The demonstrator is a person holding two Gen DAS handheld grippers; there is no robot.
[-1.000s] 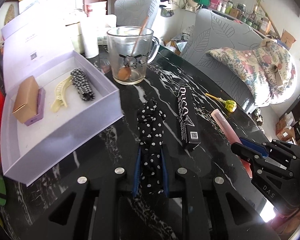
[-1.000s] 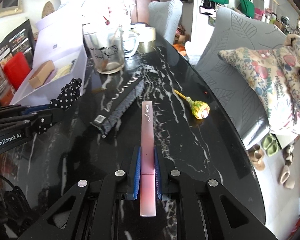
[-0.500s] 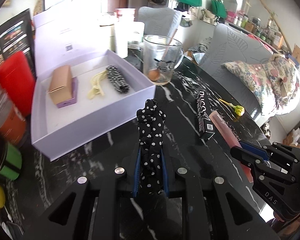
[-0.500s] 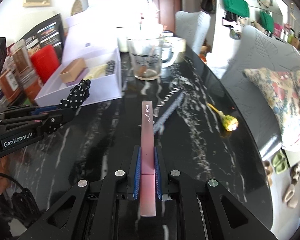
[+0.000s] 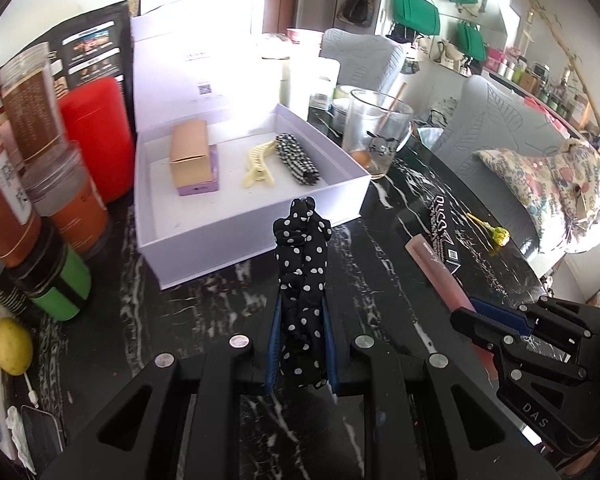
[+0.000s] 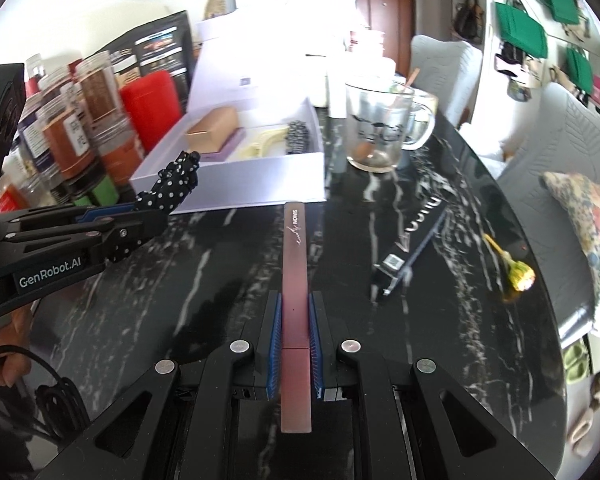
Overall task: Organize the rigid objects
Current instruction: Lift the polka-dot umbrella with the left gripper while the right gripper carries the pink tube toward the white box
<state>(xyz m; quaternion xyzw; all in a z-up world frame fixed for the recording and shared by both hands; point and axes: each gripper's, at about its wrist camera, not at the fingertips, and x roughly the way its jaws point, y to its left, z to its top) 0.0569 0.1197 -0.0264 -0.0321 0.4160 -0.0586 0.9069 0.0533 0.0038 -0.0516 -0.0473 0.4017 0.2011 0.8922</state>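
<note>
My left gripper (image 5: 300, 312) is shut on a black polka-dot hair clip (image 5: 302, 256), held above the black marble table just in front of the open white box (image 5: 260, 236). My right gripper (image 6: 294, 308) is shut on a long pink slim box (image 6: 295, 264) that sticks out forward over the table. In the white box lie a tan carton on a purple one (image 5: 192, 160), a cream claw clip (image 5: 258, 162) and a checkered clip (image 5: 298, 158). The right gripper and pink slim box (image 5: 436, 276) also show at the right of the left wrist view.
A glass mug (image 5: 376, 136) with a spoon stands behind the box. A long black carton (image 6: 412, 252) and a yellow-green lollipop (image 6: 516, 272) lie on the table to the right. Jars, a red can (image 5: 96, 136) and a lemon (image 5: 12, 346) crowd the left edge.
Both grippers have swung left with their loads, toward the white box. The box now sits nearer the middle of both views. The grips are unchanged.
</note>
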